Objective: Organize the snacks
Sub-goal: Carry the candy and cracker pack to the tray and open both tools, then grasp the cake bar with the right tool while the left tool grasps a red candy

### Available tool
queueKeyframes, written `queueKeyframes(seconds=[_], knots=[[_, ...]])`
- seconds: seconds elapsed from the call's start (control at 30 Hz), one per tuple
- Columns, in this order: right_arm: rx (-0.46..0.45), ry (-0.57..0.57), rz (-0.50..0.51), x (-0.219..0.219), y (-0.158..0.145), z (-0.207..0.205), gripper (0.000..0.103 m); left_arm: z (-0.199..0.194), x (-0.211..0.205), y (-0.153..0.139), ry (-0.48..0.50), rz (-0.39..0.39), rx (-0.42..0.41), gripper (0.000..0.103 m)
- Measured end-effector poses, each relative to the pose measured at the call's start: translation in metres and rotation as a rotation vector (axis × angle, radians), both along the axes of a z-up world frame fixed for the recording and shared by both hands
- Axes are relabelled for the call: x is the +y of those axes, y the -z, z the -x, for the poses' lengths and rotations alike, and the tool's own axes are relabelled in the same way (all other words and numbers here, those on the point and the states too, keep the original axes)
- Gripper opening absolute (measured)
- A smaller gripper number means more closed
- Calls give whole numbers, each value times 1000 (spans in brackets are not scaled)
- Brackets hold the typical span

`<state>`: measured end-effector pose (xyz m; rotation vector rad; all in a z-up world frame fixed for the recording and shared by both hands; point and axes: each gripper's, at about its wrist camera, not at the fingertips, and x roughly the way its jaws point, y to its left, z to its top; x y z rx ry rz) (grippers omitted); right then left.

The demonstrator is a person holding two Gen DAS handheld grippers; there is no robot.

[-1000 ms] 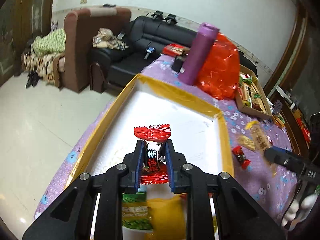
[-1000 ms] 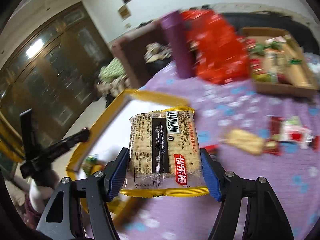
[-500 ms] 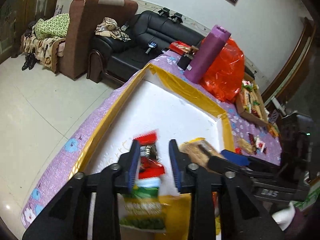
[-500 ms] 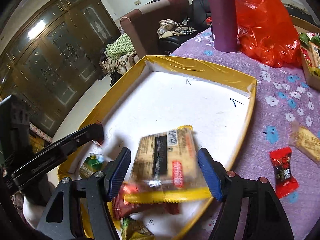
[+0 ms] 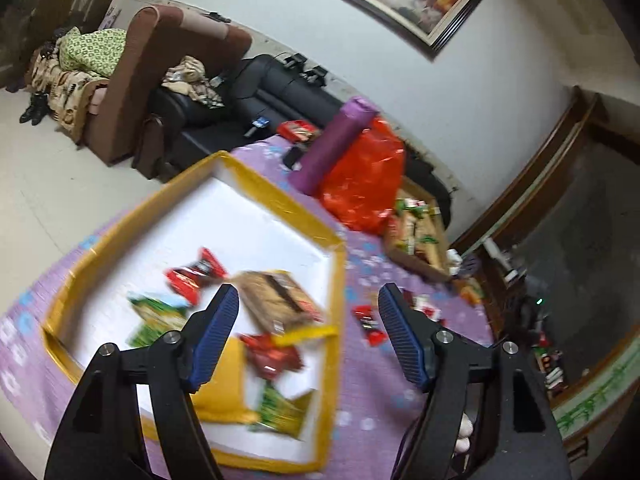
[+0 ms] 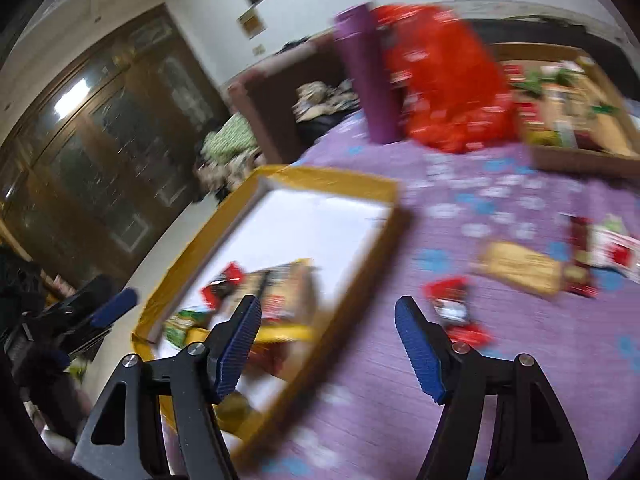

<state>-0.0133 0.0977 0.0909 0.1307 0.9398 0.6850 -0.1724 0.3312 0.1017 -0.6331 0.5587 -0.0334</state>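
While both views are smeared by motion blur, we can see our left gripper point(image 5: 308, 336) spread wide with nothing between its blue pads point(image 5: 212, 340), hanging above the near right part of the yellow-rimmed tray point(image 5: 336, 280). Just under and to the left of its fingers lie the snacks inside the tray: a dark red packet point(image 5: 272, 354) nearest, a green packet point(image 5: 158, 316) to the left, then the cracker pack point(image 5: 276, 300) lying flat, and a red candy point(image 5: 196, 274) beyond that. Right of the tray wall, between our fingers, a small red candy point(image 5: 366, 320) sits on the purple flowered cloth point(image 5: 360, 380).

Our right gripper point(image 6: 328, 338) is also wide apart and holds nothing. Its left finger overlaps the tray's point(image 6: 360, 276) near right wall, where the cracker pack point(image 6: 288, 284) shows inside. Just ahead of its right finger a loose red candy point(image 6: 452, 300) lies on the cloth point(image 6: 400, 400), and farther right we see another cracker pack point(image 6: 520, 268) beside 1 or more red-and-white wrappers point(image 6: 608, 248), too blurred to count.

Far ahead of both grippers stand a purple bottle point(image 6: 366, 76) and a red plastic bag point(image 6: 448, 80) touching it, with a cardboard box of snacks point(image 6: 568, 100) to their right.
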Motion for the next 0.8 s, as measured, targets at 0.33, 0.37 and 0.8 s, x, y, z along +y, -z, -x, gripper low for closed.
queueKeyframes(seconds=[0.33,0.37,0.8], knots=[[51,352,12,-186,14,-9,73,-16,-65,-1,137,-53,57,72],[59,369,11,-196,17,-10,73,-20,-74,2,157,-58,76,72],[41,175,40,-140,29,-53,73,-35,-132,16,282,-139,165,72]])
